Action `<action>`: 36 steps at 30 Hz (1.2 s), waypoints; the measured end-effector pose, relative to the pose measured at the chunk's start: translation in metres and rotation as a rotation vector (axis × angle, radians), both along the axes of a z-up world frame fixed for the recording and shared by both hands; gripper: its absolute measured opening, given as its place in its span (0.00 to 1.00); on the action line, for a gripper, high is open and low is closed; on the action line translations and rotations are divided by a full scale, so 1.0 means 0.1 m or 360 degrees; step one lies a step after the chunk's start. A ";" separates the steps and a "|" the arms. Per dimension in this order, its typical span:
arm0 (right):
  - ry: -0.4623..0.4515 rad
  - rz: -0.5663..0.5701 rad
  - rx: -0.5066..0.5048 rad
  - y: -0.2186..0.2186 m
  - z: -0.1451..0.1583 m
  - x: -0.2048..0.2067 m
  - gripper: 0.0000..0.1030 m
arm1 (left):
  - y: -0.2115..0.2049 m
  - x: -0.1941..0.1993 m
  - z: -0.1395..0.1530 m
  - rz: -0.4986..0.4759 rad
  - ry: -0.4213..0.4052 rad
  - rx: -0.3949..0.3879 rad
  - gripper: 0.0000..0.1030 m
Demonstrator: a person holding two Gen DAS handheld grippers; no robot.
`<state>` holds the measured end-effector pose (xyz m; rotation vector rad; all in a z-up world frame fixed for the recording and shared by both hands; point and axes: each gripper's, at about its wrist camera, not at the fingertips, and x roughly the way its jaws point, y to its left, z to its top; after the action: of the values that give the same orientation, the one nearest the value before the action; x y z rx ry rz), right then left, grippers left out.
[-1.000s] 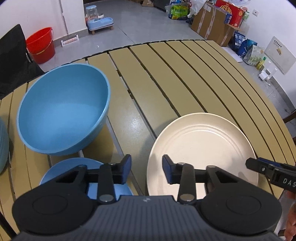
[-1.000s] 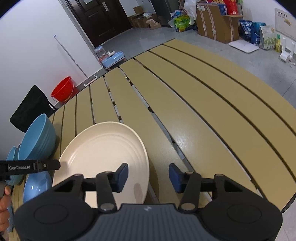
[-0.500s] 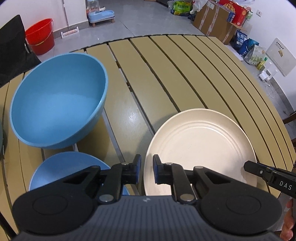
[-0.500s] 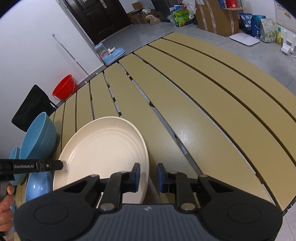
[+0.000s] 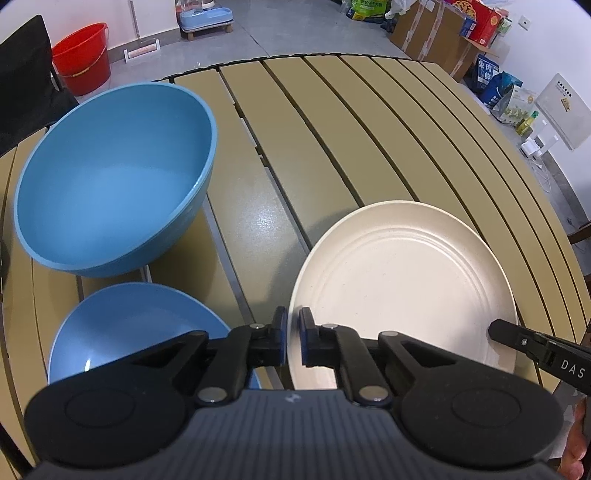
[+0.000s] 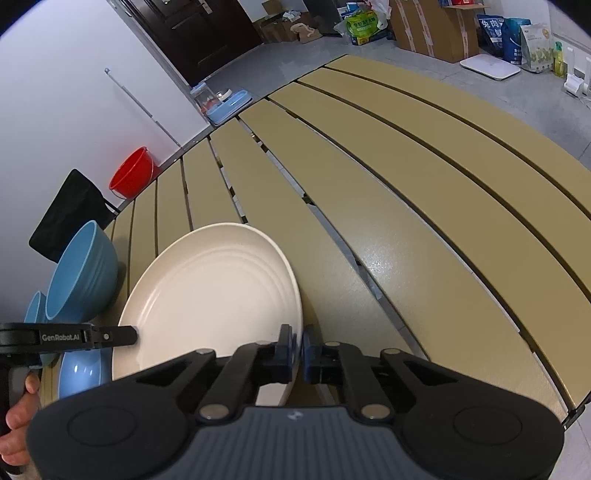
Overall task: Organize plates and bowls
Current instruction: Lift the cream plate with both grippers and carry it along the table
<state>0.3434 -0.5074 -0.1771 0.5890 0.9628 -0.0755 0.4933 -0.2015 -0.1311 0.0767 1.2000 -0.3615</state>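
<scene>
A cream plate (image 5: 402, 280) (image 6: 214, 291) lies on the slatted tan table (image 5: 369, 129). My left gripper (image 5: 292, 332) has its jaws closing on the plate's left rim, and the pads press on the rim between them. On the opposite rim my right gripper (image 6: 296, 341) is closing the same way, its pads clamped on the edge. Each gripper shows in the other's view, at the far side of the plate. A large blue bowl (image 5: 110, 177) (image 6: 79, 277) stands left of the plate. A shallower blue bowl (image 5: 133, 325) (image 6: 83, 371) sits in front of it.
Another blue bowl (image 6: 35, 310) peeks out at the far left. A hand (image 6: 18, 424) holds the left gripper's handle. Beyond the table are a red bucket (image 5: 83, 57), a black chair (image 5: 26, 74), a pet feeder (image 5: 205, 16) and cardboard boxes (image 5: 443, 26).
Both grippers' jaws have gone from wide apart to shut on the plate's opposite rims. Neither hand has moved much, and the plate lies where it was.
</scene>
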 end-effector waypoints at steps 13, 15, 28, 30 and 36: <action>-0.0015 -0.0032 0.0001 -0.01 0.05 -0.06 0.05 | -0.02 -0.07 0.07 -0.0013 -0.0017 -0.0009 0.07; -0.0021 -0.0036 0.0000 -0.02 0.07 -0.09 0.05 | -0.02 -0.10 0.09 -0.0015 -0.0024 -0.0009 0.07; -0.0081 -0.0037 -0.0018 0.03 0.36 -0.30 0.05 | 0.07 -0.36 0.40 -0.0007 -0.0095 -0.0039 0.07; -0.0090 -0.0032 -0.0023 0.05 0.41 -0.34 0.05 | 0.10 -0.42 0.46 0.0000 -0.0106 -0.0044 0.07; -0.0137 -0.0021 -0.0028 0.10 0.59 -0.47 0.05 | 0.19 -0.60 0.65 0.0010 -0.0145 -0.0056 0.07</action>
<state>0.2960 -0.4978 -0.1186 0.5779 0.8742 -0.0702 0.4333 -0.1821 -0.0663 0.0585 1.1036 -0.3698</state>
